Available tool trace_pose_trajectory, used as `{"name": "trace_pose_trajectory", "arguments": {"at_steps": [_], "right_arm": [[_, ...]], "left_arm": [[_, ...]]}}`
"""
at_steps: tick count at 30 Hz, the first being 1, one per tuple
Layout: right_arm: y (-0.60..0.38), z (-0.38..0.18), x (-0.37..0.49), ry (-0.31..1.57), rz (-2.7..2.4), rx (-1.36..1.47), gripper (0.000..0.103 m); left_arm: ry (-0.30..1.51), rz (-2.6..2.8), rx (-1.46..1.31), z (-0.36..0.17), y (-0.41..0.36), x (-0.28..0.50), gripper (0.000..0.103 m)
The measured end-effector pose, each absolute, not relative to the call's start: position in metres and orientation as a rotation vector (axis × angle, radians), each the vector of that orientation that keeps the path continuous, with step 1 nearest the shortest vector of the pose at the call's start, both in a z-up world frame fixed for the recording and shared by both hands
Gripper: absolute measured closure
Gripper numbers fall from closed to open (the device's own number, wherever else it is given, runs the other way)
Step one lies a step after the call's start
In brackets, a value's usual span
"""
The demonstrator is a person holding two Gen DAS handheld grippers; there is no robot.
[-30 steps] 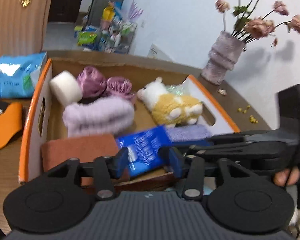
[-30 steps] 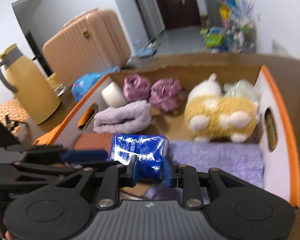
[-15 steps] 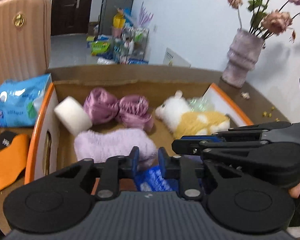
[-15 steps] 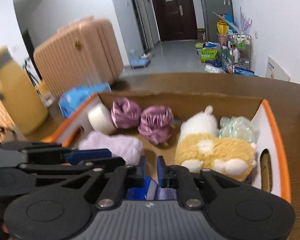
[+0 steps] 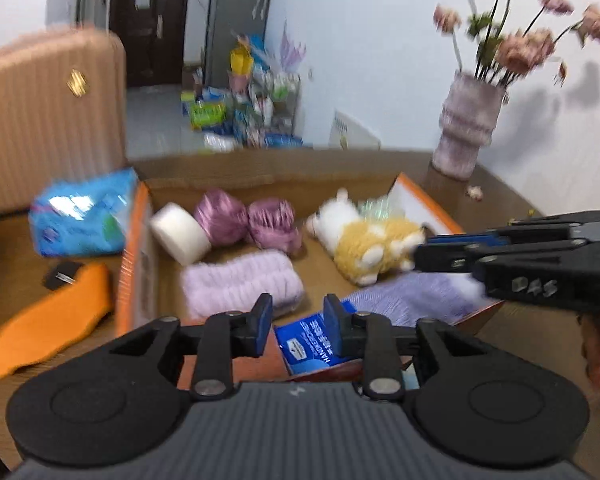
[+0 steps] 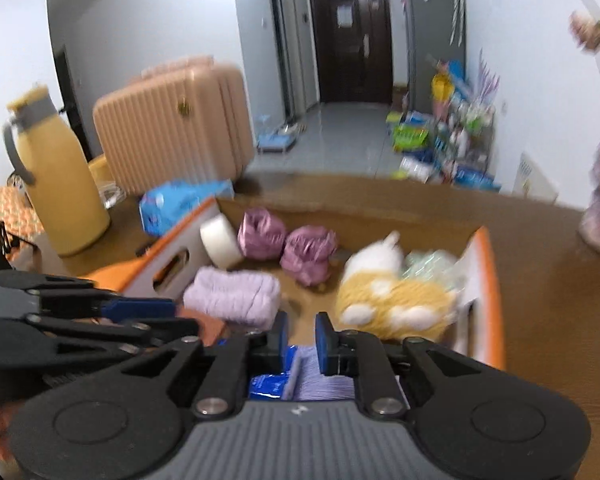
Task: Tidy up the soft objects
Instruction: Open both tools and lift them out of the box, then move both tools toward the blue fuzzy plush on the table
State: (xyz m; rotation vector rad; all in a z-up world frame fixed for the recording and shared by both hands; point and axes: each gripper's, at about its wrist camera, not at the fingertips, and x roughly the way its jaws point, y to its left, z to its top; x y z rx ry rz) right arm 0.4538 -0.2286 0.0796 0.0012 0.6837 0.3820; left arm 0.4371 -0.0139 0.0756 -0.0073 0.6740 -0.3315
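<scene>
Blue tissue pack (image 5: 314, 340) now lies in the box (image 5: 138, 264), both hand-held grippers (image 5: 294, 326) (image 6: 301, 338) raised, slightly spread, empty.

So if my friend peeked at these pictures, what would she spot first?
Probably the yellow-and-white plush toy lying at the right side of the cardboard box, near two purple bundles at the back. Then the peach suitcase behind the box, and the vase of pink flowers by the white wall.
</scene>
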Motion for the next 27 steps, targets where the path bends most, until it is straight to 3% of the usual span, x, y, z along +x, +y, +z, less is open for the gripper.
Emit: {"name": "trace_pose_trajectory", "arguments": {"at_steps": [3,7,10,19,27], "right_arm": [[-0.249,0.103,0.424,0.621,0.357,0.012,0.078],[-0.274,0.113,0.375,0.524,0.334,0.021,0.042],[-0.285,0.11,0.335,0.418,0.324,0.002,0.02],[-0.3,0.1,0.262,0.337,0.291,0.048,0.018],[-0.296,0.043,0.162,0.384,0.324,0.089,0.018]], "left_arm": [[0.603,-0.289,0.003,0.098,-0.005,0.404,0.057],[0.495,-0.214,-0.005,0.11,0.007,0.348,0.026],[0.387,-0.151,-0.024,0.109,0.012,0.308,0.01],[0.344,-0.101,-0.035,0.101,0.01,0.233,0.006],[0.393,-0.187,-0.089,0.05,0.001,0.139,0.002]]}}
